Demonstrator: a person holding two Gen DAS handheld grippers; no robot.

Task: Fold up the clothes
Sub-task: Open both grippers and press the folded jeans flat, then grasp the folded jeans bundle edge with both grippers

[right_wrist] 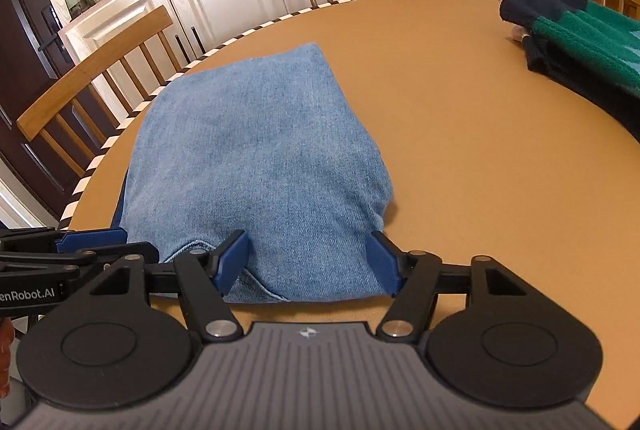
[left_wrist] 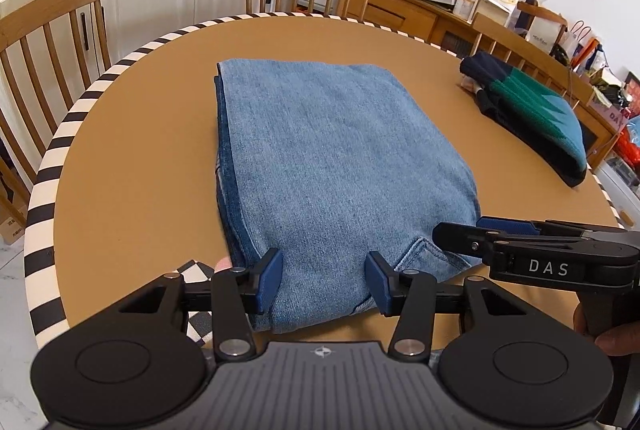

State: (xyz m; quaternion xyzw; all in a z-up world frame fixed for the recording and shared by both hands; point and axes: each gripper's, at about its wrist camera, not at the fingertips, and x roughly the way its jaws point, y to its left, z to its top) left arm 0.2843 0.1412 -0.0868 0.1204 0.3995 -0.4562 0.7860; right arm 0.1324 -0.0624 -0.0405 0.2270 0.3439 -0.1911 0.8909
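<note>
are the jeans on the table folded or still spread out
Folded. The jeans lie as a compact block on the table, with layered edges stacked along one side and no legs stretched out.

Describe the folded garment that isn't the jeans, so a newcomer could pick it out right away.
Start at the round tan table with the black-and-white striped rim. The folded blue jeans lie in its middle; look past them toward the right edge, by the wooden sideboard. There lies the folded knit garment, set apart by its dark navy, green and teal colour blocks.

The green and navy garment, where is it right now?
In both views the green and navy garment lies at the far right of the round table, apart from the folded jeans.
</note>
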